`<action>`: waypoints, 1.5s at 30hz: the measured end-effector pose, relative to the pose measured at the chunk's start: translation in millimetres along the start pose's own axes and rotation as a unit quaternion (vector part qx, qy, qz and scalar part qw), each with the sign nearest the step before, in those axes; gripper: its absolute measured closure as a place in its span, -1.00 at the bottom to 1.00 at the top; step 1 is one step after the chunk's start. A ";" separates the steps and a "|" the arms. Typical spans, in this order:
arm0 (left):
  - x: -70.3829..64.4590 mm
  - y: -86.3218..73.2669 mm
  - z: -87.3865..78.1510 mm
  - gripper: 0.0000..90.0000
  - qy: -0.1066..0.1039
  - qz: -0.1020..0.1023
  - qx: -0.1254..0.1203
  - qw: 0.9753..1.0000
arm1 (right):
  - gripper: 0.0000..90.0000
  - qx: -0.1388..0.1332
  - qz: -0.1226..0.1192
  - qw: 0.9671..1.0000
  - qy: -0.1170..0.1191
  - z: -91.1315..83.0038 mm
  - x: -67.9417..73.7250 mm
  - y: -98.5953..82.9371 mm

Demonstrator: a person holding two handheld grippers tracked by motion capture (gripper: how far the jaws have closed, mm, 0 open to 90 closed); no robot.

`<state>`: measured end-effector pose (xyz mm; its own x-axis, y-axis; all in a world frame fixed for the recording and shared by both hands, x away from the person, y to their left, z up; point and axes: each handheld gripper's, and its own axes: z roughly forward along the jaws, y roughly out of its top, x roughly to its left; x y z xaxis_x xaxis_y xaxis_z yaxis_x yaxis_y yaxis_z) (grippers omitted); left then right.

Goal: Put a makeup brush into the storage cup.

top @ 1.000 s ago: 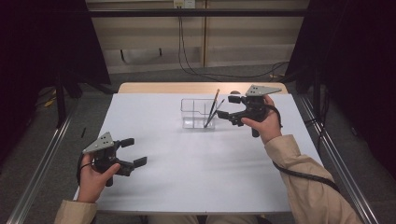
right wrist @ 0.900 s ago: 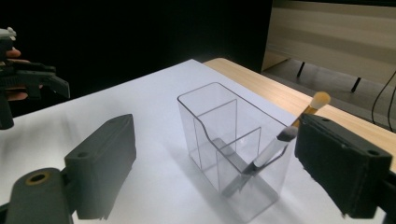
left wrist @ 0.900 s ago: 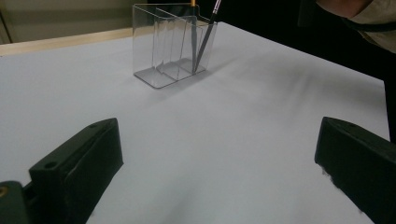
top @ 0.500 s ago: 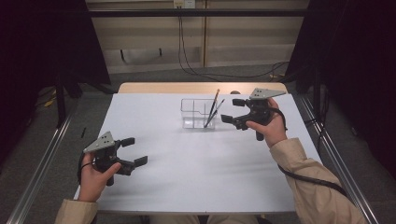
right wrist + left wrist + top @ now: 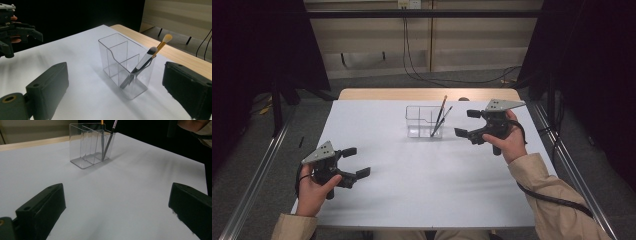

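Item: clear organizer (image 5: pixel 424 121), far-centre on the table (image 5: pixel 422 190), two brushes (image 5: pixel 440 117) in its right compartment. My right gripper (image 5: pixel 468 124) just beside it, jaws released. My left gripper (image 5: pixel 356 162) near the front-left edge, released; open surface between.

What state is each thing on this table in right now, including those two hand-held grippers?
Left hand-held gripper: open, empty, held just above the table.
Right hand-held gripper: open, empty, beside the organizer.
Clear organizer: upright on the table, untouched.
Yellow-handled brush: standing tilted in the organizer's end compartment, bristles up.
Silver-handled brush: leaning in the same compartment, bristles up.
White table: bare apart from the organizer.
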<state>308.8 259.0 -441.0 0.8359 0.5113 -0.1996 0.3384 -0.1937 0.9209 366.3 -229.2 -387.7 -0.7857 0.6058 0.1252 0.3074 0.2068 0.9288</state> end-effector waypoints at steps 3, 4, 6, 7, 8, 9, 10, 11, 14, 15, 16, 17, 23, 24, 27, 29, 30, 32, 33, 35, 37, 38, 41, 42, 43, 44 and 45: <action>-0.2 0.0 1.0 -0.98 -0.001 0.002 0.004 1.000 | -0.87 0.002 -0.004 1.000 0.001 -2.1 0.5 -2.6; -0.4 -0.1 1.6 -0.98 -0.001 0.001 0.003 1.000 | -0.87 0.002 -0.003 1.000 0.002 -2.4 0.7 -3.0; -0.7 0.3 2.3 -0.98 -0.002 0.001 0.003 1.000 | -0.87 0.003 -0.005 1.000 0.003 -3.7 1.3 -3.7; -0.7 0.4 2.4 -0.98 -0.003 0.002 0.003 1.000 | -0.87 0.002 -0.006 1.000 0.002 -4.2 1.4 -3.8; -0.8 0.3 2.5 -0.98 -0.004 0.002 0.003 1.000 | -0.87 0.002 -0.006 1.000 0.001 -5.0 1.9 -3.9; -0.7 0.0 2.4 -0.98 -0.004 0.002 0.004 1.000 | -0.87 0.003 -0.006 1.000 0.004 -5.7 2.1 -3.9; -0.7 -0.7 2.4 -0.98 -0.003 0.002 0.005 1.000 | -0.87 0.002 -0.007 1.000 0.002 -6.2 2.6 -4.1; -0.6 -1.3 2.1 -0.98 -0.002 0.002 0.005 1.000 | -0.87 0.001 -0.007 1.000 0.002 -6.8 3.3 -4.3; -0.4 -1.5 0.8 -0.98 -0.002 0.000 0.003 1.000 | -0.87 0.001 -0.008 1.000 0.003 -8.5 5.5 -5.2; 0.2 -1.3 0.3 -0.98 -0.003 0.000 0.003 1.000 | -0.87 0.001 -0.007 1.000 0.006 -9.1 6.1 -5.6; 0.5 -1.3 0.2 -0.98 -0.002 0.001 0.004 1.000 | -0.87 0.002 -0.008 1.000 0.004 -9.8 7.0 -6.1; 0.7 -1.3 0.2 -0.98 -0.001 0.001 0.004 1.000 | -0.87 0.002 -0.009 1.000 0.004 -10.4 7.4 -6.5; 0.6 -1.3 0.6 -0.98 -0.002 0.001 0.004 1.000 | -0.88 0.004 -0.008 1.000 0.009 -16.8 9.1 -11.9; 0.6 -1.3 0.8 -0.98 -0.002 0.001 0.004 1.000 | -0.88 0.006 -0.008 1.000 0.007 -17.8 9.1 -12.8; 0.1 -1.7 1.6 -0.98 -0.002 0.000 0.004 1.000 | -0.88 0.008 -0.009 1.000 0.005 -21.6 8.9 -16.5; 0.2 -1.7 1.9 -0.98 -0.002 0.000 0.004 1.000 | -0.88 0.009 -0.007 1.000 0.005 -23.9 8.9 -19.4; 0.4 -1.6 1.9 -0.98 -0.003 0.000 0.006 1.000 | -0.88 0.009 -0.007 1.000 0.003 -25.1 9.3 -20.8; 0.6 -1.4 2.0 -0.98 -0.003 0.002 0.006 1.000 | -0.88 0.012 -0.008 1.000 0.003 -27.2 9.6 -23.7; 0.6 -1.3 2.0 -0.98 -0.003 0.002 0.006 1.000 | -0.88 0.013 -0.007 1.000 0.003 -28.2 9.9 -25.3; 0.7 -1.2 2.1 -0.98 -0.003 0.003 0.006 1.000 | -0.88 0.015 -0.006 1.000 0.002 -30.6 10.2 -28.7; 0.8 -1.2 2.3 -0.98 -0.003 0.003 0.006 1.000 | -0.88 0.018 -0.009 1.000 0.000 -32.2 10.6 -31.0; 0.6 -1.3 2.6 -0.98 -0.003 0.002 0.006 1.000 | -0.88 0.018 -0.010 1.000 -0.001 -33.1 10.9 -32.4; 0.5 -1.0 3.2 -0.98 -0.003 0.003 0.008 1.000 | -0.88 0.022 -0.011 1.000 -0.004 -35.6 12.0 -36.3; 0.4 -0.9 3.3 -0.98 -0.004 0.004 0.007 1.000 | -0.88 0.024 -0.014 1.000 -0.002 -36.5 12.5 -37.6; 0.3 -0.9 3.5 -0.98 -0.003 0.003 0.007 1.000 | -0.88 0.025 -0.016 1.000 -0.004 -37.3 13.0 -38.7; 0.3 -0.9 3.5 -0.98 -0.003 0.004 0.008 1.000 | -0.88 0.025 -0.015 1.000 -0.004 -38.2 13.5 -39.9; 0.3 -1.0 3.5 -0.98 -0.004 0.004 0.008 1.000 | -0.88 0.024 -0.014 1.000 -0.005 -39.4 13.9 -41.5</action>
<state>310.2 256.4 -443.2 0.8416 0.5036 -0.1950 0.3385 -0.2106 0.9171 321.5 -259.7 -410.7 -0.7890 0.6067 0.0968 0.3115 0.2593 0.9142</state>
